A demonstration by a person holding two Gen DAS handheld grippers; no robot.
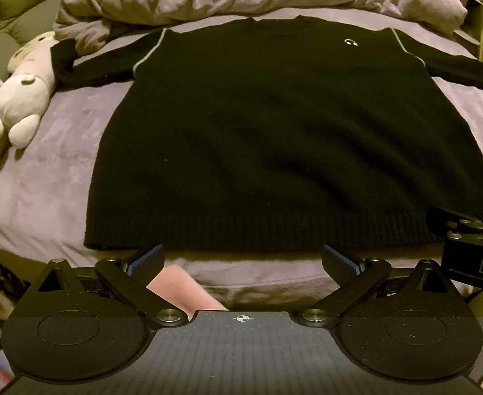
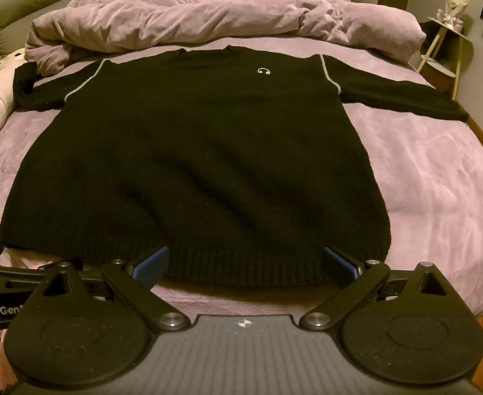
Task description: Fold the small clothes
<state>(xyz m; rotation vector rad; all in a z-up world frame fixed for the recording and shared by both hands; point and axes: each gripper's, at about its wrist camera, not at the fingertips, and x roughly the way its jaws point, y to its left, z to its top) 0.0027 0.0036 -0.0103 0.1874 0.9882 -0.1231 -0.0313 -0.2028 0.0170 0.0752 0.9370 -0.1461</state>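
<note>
Two claws spread wide, left claw (image 1: 243, 256), right claw (image 2: 246, 261), black sweater (image 1: 274, 138) flat just beyond both

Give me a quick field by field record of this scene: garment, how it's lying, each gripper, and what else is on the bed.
garment: black sweater with a small white logo
layout: flat, sleeves spread, ribbed hem nearest the grippers
surface: purple bed sheet
left gripper: open, at the hem, holding nothing
right gripper: open, at the hem, holding nothing
other items: bunched duvet beyond the collar, plush toy at the left
</note>
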